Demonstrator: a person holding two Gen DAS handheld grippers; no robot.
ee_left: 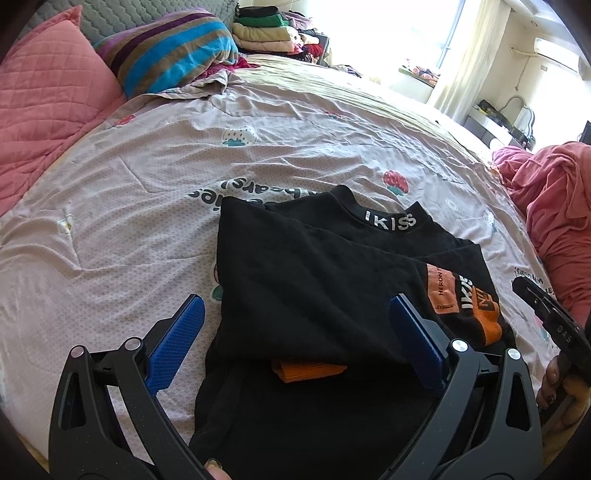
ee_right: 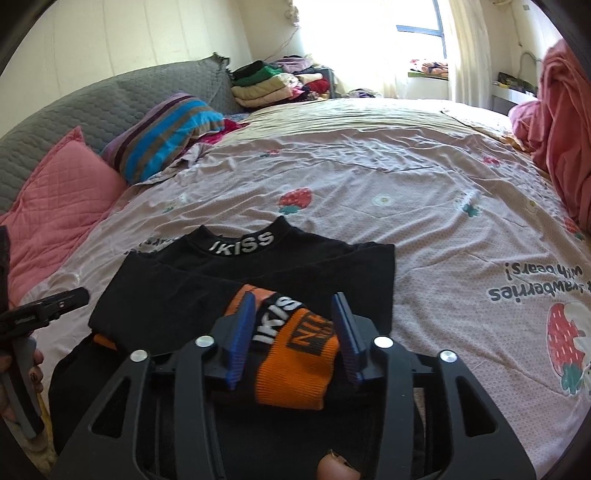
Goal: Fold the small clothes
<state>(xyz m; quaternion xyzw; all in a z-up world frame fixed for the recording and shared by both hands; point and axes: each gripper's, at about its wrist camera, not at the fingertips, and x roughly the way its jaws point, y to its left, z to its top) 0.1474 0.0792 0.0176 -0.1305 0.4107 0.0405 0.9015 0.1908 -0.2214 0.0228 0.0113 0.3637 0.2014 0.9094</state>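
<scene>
A black top (ee_left: 314,277) with "IKISS" on its collar lies partly folded on the bed sheet (ee_left: 147,177), both sleeves laid across its body. My left gripper (ee_left: 295,301) is open wide over the top's lower left part, its blue pads (ee_left: 177,339) apart from the cloth. One orange cuff (ee_left: 306,371) peeks out below the folded sleeve. In the right wrist view, my right gripper (ee_right: 293,302) is open, with the other orange-and-black cuff (ee_right: 295,365) lying loose between its pads (ee_right: 240,332). The top (ee_right: 221,269) spreads beyond it. Each gripper shows at the edge of the other view: the right gripper (ee_left: 546,317), the left gripper (ee_right: 55,306).
A pink quilted pillow (ee_left: 48,99) and a striped pillow (ee_left: 170,55) lie at the far left. Folded clothes (ee_left: 269,29) are stacked at the head of the bed. A pink blanket (ee_left: 554,206) is bunched on the right. The strawberry-print sheet (ee_right: 406,192) stretches beyond the top.
</scene>
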